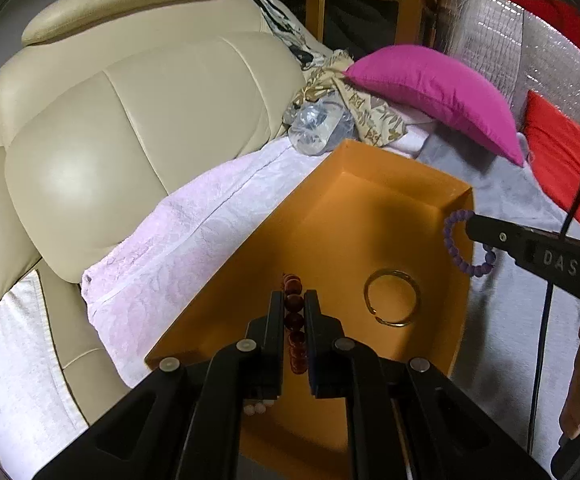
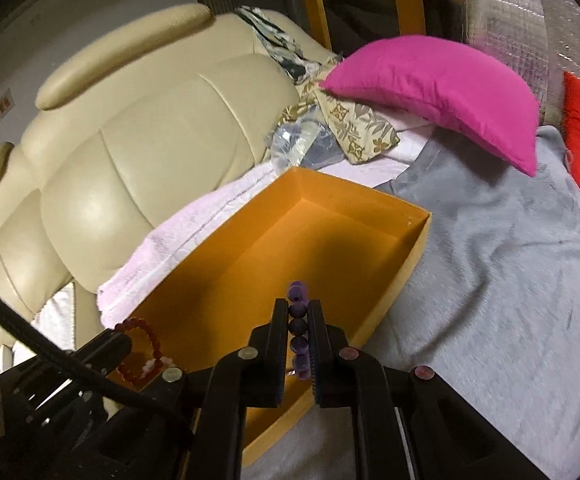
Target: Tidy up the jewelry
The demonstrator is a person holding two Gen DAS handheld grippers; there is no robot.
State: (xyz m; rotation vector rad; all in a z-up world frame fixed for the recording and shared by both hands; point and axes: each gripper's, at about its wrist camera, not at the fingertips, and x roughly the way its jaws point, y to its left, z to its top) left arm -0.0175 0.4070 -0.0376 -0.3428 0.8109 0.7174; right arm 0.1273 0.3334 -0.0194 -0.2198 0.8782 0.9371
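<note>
While the left gripper (image 1: 294, 300) pinches a red bracelet (image 1: 293, 322) over the orange box (image 1: 370, 208) and the right gripper (image 2: 298, 308) clamps a purple bracelet (image 2: 299, 330) near its rim, early release could drop either outside, beside the ring (image 1: 391, 303).

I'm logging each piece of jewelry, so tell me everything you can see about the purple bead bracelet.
The purple bracelet is a loop of round, matte-looking violet beads, some lighter, some darker, apparently strung together. The right gripper is shut on one side of the loop, beads pinched between its fingers, so it hangs in the air, not resting on anything. It sits at the right-hand rim of the open orange box, partly over the grey blanket. Nothing else touches it.
</note>
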